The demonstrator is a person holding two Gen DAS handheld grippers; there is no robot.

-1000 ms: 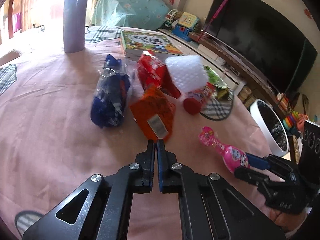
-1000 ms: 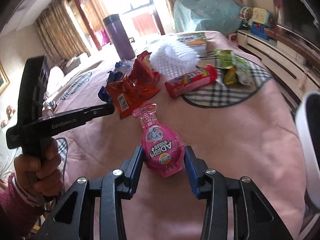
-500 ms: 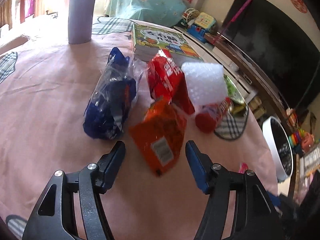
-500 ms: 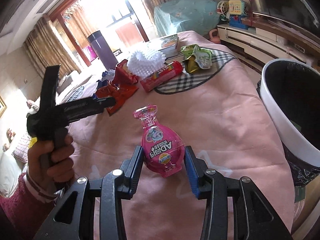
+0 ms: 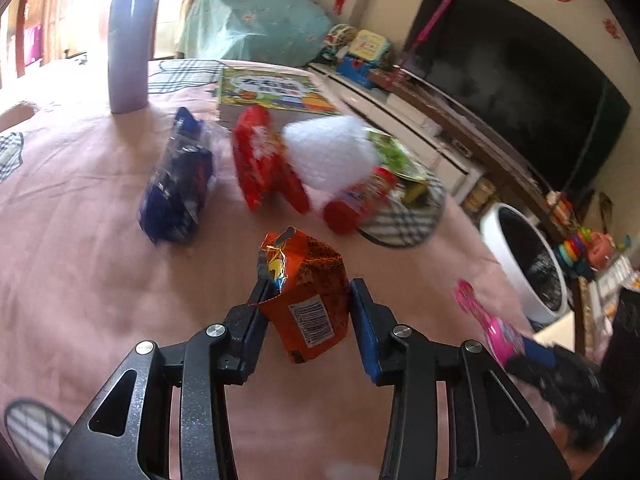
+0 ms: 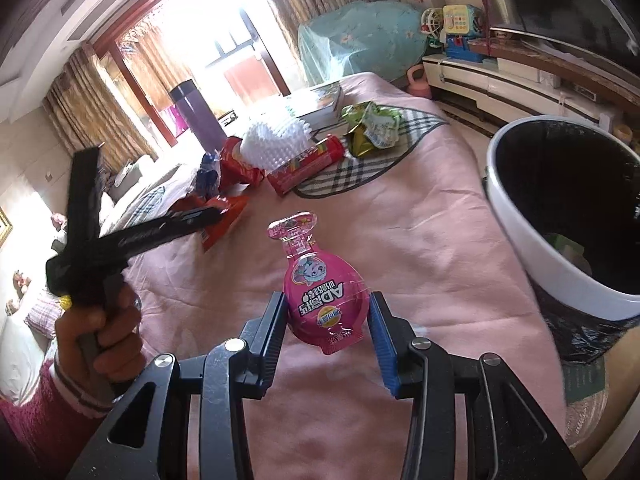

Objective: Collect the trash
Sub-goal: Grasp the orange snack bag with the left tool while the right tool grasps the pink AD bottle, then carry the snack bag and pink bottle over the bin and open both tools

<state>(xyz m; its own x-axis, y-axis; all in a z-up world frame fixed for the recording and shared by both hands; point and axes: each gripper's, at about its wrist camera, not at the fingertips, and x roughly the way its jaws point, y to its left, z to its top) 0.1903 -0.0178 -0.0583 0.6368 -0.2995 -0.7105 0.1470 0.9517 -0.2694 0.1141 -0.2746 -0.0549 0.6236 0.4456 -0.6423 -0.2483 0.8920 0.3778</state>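
Looking across the pink cloth, you have most of the job still ahead. The bin stands at the table's right edge, dark-lined, with what may be a scrap or two already inside; I can't tell more than that.

Left on the cloth, as far as I can judge: a blue bag, a red bag, a white foam piece, a red tube and a green wrapper on the plaid mat. The purple flask and the book are probably not trash.

Your right gripper holds the pink pouch, pads pressed on both sides, near the bin but not yet over it. That one looks closest to done.

Your left gripper has its jaws closing around the orange packet; the left pad touches the crumpled edge, and the right pad sits at its side. The packet looks lifted off the cloth, well apart from the bin.
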